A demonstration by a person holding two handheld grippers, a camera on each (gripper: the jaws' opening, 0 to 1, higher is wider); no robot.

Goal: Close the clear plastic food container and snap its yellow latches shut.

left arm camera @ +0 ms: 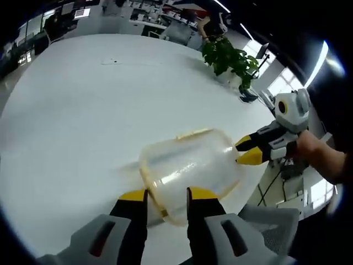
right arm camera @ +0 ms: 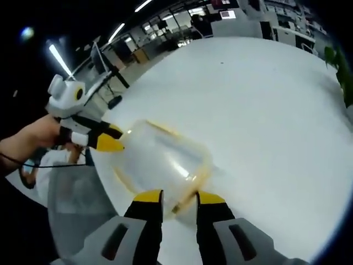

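While both hand-held grippers bracket the container (left arm camera: pixel 187 168), the latching step is in hand.

The clear container sits on the white tabletop (left arm camera: pixel 83 121), lid seemingly on. The left hand-held gripper (left arm camera: pixel 167 199) has its jaws apart at the 6 o'clock edge, gripping nothing; the right hand-held gripper (left arm camera: pixel 246 150) stands open at 3 o'clock. A yellow latch (left arm camera: pixel 194 133) shows at 12 o'clock; whether it's snapped is unclear. Next likely calls for pressing each latch down.

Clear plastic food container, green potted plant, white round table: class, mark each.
Clear plastic food container (left arm camera: pixel 190 165), left gripper view: its domed wall.
Green potted plant (left arm camera: pixel 229 58), left gripper view: its leaves.
White round table (right arm camera: pixel 265 105), right gripper view: bare top.
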